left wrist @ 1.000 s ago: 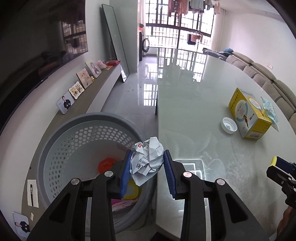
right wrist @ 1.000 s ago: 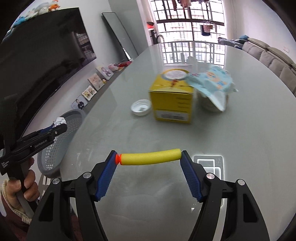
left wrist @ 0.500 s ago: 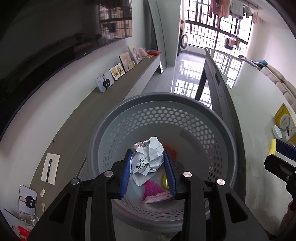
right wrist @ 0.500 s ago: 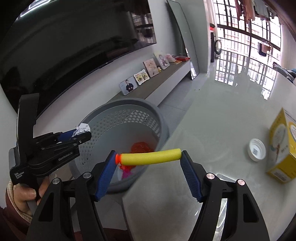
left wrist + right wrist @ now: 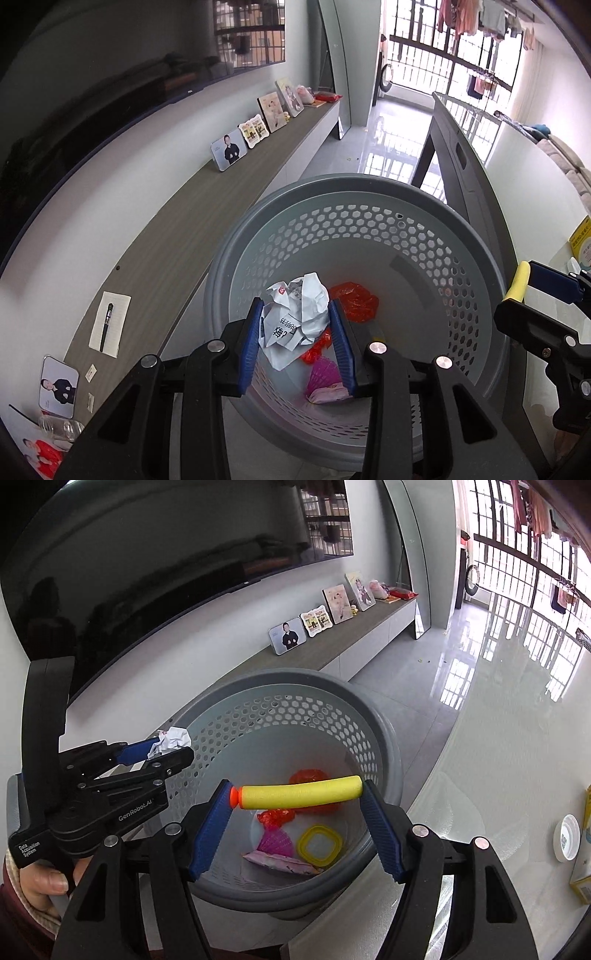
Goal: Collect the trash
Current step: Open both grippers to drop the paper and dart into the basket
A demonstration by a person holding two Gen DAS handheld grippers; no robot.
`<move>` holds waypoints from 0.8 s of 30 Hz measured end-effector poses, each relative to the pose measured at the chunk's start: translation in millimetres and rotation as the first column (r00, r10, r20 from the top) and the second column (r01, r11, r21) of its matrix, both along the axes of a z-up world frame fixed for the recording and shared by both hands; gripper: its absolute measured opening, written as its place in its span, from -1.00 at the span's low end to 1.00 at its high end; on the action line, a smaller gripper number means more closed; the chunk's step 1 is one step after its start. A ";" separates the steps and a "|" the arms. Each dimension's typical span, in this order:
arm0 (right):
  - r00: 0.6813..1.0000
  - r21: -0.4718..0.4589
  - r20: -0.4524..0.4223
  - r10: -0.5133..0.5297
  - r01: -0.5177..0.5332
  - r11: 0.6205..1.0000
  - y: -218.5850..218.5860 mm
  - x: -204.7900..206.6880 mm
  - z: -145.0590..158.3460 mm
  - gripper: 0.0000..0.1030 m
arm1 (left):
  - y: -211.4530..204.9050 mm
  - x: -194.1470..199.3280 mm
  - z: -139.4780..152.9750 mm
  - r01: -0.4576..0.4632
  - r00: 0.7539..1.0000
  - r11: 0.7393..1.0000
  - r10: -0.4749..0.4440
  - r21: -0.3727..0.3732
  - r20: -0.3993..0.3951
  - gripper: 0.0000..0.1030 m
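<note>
My left gripper (image 5: 297,332) is shut on a crumpled white paper ball (image 5: 295,317) and holds it over the grey perforated basket (image 5: 369,236). It also shows in the right wrist view (image 5: 162,749) with the paper (image 5: 171,738) above the basket's left rim. My right gripper (image 5: 297,812) is shut on a yellow foam dart (image 5: 299,796) with an orange tip, held crosswise above the basket (image 5: 295,686). The dart's end shows in the left wrist view (image 5: 519,282). Red wrappers (image 5: 308,777), a pink packet (image 5: 280,860) and a yellow square ring (image 5: 319,845) lie in the basket.
The glass table (image 5: 498,746) stands to the basket's right, with a white lid (image 5: 567,838) and a yellow box (image 5: 583,878) at its edge. A long low cabinet (image 5: 177,236) with photo frames (image 5: 229,149) runs along the wall on the left, under a dark TV.
Both grippers have swung left from the table to above the basket. Both are lower and closer to it than half a second ago, still holding the paper and the dart.
</note>
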State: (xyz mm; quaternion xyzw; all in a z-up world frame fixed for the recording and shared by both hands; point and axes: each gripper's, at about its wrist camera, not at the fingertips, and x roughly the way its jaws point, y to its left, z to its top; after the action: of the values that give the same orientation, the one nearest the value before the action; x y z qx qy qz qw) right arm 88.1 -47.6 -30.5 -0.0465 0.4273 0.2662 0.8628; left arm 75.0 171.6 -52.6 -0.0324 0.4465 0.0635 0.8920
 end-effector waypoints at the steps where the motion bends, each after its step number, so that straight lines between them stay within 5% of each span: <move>1: 1.000 0.003 0.000 -0.002 0.002 1.000 -1.6 -0.6 -0.8 0.31 | 0.4 -0.6 -0.1 -0.001 1.000 1.000 0.001 -0.001 0.000 -0.28; 7: 1.000 0.015 -0.001 -0.010 0.010 1.000 -8.1 -2.5 -1.7 0.34 | 0.5 -7.8 1.9 -0.020 1.000 1.000 0.020 0.010 0.011 0.15; 24: 1.000 0.013 0.010 -0.028 0.027 1.000 -11.2 -4.2 -0.3 0.41 | 6.4 -12.5 4.3 -0.042 0.999 0.999 0.041 0.016 0.009 0.29</move>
State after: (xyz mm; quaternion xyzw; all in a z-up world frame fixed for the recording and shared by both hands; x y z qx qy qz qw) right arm 83.9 -58.8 -30.8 -0.0365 0.4216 0.2567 0.8689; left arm 62.6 178.0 -48.3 -0.0349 0.4411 0.0854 0.8927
